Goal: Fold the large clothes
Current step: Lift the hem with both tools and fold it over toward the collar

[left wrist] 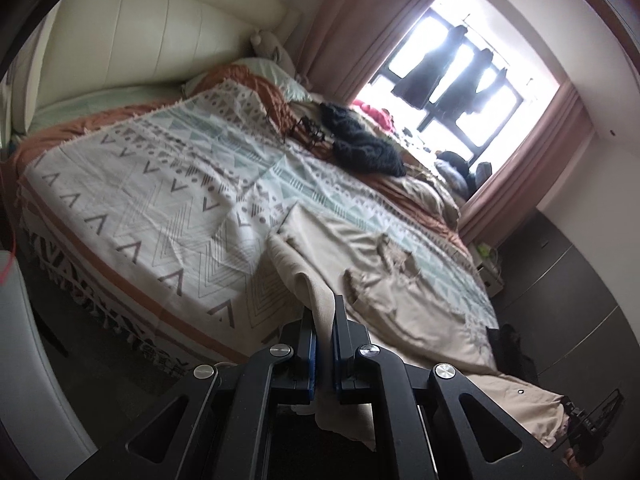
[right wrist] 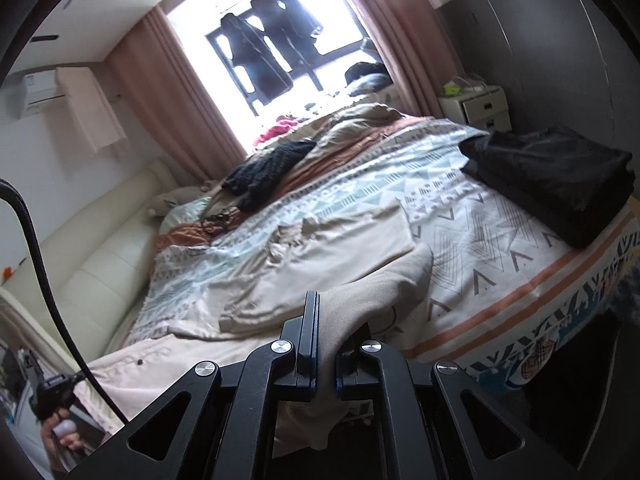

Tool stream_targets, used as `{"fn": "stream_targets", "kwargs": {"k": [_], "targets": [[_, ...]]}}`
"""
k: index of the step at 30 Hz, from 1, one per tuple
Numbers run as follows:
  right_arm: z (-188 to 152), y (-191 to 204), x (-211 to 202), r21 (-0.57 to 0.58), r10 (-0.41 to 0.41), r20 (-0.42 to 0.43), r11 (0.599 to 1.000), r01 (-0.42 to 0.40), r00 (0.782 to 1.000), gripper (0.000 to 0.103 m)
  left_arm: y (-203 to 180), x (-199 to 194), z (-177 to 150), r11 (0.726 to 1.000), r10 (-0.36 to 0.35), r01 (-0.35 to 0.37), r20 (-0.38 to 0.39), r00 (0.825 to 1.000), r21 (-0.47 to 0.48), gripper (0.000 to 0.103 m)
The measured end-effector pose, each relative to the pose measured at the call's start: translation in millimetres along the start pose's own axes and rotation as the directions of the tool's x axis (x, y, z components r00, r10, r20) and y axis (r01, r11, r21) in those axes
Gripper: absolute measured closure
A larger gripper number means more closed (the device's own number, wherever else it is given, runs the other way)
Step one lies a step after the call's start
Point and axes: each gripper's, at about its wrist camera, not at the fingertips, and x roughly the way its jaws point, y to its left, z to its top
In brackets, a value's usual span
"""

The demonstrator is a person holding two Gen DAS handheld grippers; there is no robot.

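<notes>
A large beige garment [left wrist: 376, 276] lies rumpled on the patterned bedspread [left wrist: 160, 184], and its near part hangs over the bed's edge. My left gripper [left wrist: 324, 320] is shut on a fold of the beige garment at the near edge. In the right wrist view the same garment [right wrist: 320, 256] spreads across the bed. My right gripper [right wrist: 326, 320] is shut on another fold of it, and cloth drapes over the right finger. The other gripper shows at the lower left of the right wrist view [right wrist: 52, 392], held in a hand.
A folded black garment [right wrist: 560, 176] sits at the bed's right corner. A dark knitted item [left wrist: 360, 140] and tangled cables [left wrist: 308, 132] lie near the pillows [left wrist: 272, 72]. A nightstand [right wrist: 476, 108], dark wardrobe [right wrist: 560, 60] and curtained window [left wrist: 460, 72] surround the bed.
</notes>
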Motion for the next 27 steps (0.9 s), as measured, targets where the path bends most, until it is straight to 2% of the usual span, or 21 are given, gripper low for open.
{"fn": "stream_targets", "kwargs": {"k": [5,12,27], "targets": [[0.7,4.6,-9.9,-0.010,0.013,0.025,1.000,-0.013,1.000,0.097,-7.2,-3.5,6.0,1.000,0.001,-0.001,0.015,1.000,0.003,0.098],[8.7,-8.0,11.1,0.024,0.000,0.013,1.000,-0.001,1.000,0.097,-12.5,14.5,24.0,1.000,0.004,-0.004,0.027,1.000,-0.017,0.098],[97.5,11.4,86.1,0.059,-0.024,0.063,0.998,0.020,0.998,0.097,-51.3,96.3,113.7,1.000,0.014,-0.014,0.028,1.000,-0.001,0.098]]}}
